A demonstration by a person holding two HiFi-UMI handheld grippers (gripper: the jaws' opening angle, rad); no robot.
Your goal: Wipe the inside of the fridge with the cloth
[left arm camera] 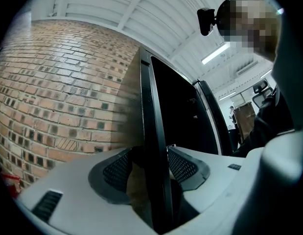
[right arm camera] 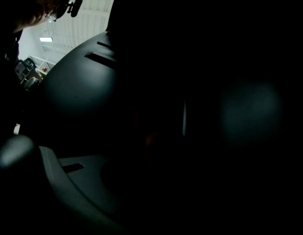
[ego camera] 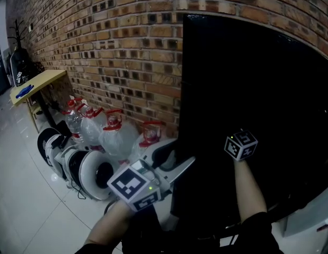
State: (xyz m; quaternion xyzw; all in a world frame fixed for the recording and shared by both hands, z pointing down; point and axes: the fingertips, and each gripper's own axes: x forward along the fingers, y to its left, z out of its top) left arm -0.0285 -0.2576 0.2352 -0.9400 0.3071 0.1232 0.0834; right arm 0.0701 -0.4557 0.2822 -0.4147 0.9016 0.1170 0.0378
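The left gripper [ego camera: 177, 160] is clamping the door [left arm camera: 153, 131] by its edge, which is standing between its pads. To open it well, it should be pulling along the door's swing, with the edge seated deep so it isn't slipping. The right gripper [ego camera: 241, 145] is pointing into darkness. Its jaws are unreadable, and the cloth isn't showing, bar a dim reddish patch [right arm camera: 149, 141] between them.
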